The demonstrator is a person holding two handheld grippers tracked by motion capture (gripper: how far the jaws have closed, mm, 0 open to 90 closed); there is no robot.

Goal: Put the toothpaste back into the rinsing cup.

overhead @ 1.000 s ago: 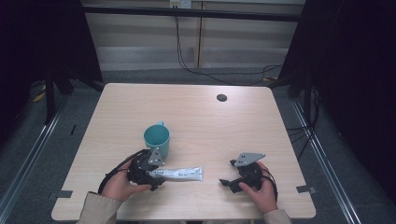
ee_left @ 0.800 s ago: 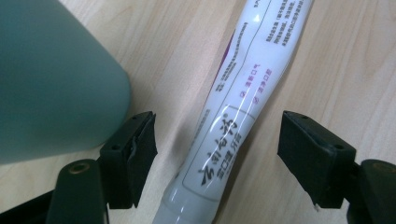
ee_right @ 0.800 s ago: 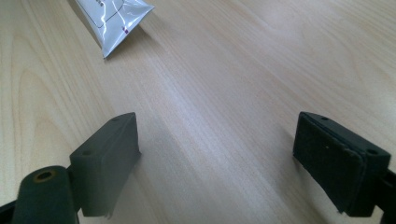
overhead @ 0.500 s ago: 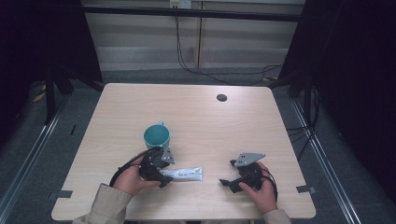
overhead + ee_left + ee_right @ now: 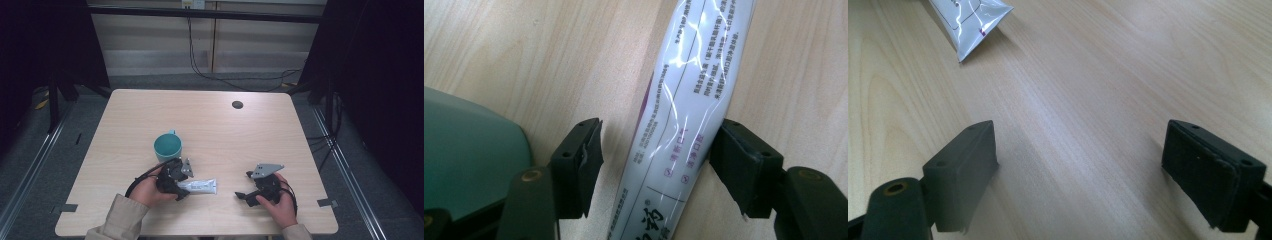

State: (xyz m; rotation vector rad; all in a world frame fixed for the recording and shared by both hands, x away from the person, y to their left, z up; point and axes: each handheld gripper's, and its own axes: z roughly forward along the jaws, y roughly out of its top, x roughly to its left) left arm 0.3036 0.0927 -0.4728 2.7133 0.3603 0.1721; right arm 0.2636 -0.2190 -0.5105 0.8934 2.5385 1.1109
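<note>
Lying flat on the wooden table (image 5: 215,125), a white tube (image 5: 198,186) printed with purple and black text is seen near the front edge, just in front of a teal cup (image 5: 167,146). The left gripper (image 5: 176,179) is held low over the tube's left end, and in the left gripper view its jaws are spread to either side of the tube (image 5: 679,125): the right-hand jaw is touching the tube's side, while a strip of bare wood is left between the other jaw and the tube. The teal cup (image 5: 469,155) is seen just beside that jaw. The right gripper (image 5: 250,192) is held well apart from the tube, to its right, with jaws wide apart over bare wood; the tube's crimped end (image 5: 973,22) is visible ahead of it.
</note>
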